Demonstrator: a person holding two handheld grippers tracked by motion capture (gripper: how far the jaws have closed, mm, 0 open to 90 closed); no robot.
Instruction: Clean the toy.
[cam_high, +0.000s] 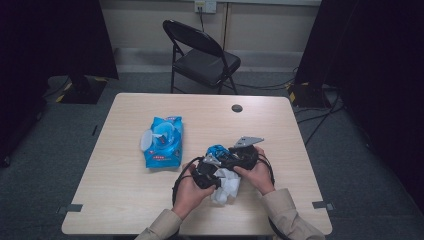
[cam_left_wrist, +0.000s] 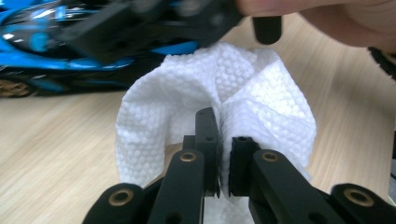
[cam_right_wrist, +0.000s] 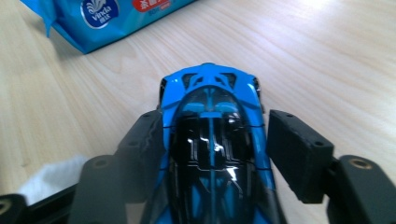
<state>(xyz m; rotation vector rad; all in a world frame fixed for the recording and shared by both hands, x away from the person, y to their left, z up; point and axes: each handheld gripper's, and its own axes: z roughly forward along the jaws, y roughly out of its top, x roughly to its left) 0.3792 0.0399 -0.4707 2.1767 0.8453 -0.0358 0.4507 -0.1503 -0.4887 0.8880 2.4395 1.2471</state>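
Note:
A blue and black toy car (cam_right_wrist: 212, 140) sits between the jaws of my right gripper (cam_right_wrist: 215, 122), which press on its two sides. From above, the toy car (cam_high: 217, 150) lies just over the middle of the table with the right gripper (cam_high: 239, 157) on it. My left gripper (cam_left_wrist: 224, 161) is shut on a crumpled white wipe (cam_left_wrist: 266, 102), held right beside the car (cam_left_wrist: 42, 46). In the high view the left gripper (cam_high: 206, 176) is at the wipe (cam_high: 227, 187), just in front of the car.
A blue pack of wet wipes (cam_high: 163, 142) with its lid flipped open lies left of the hands on the wooden table (cam_high: 125, 190). A black folding chair (cam_high: 200, 55) stands beyond the far edge. Cables trail on the floor at right.

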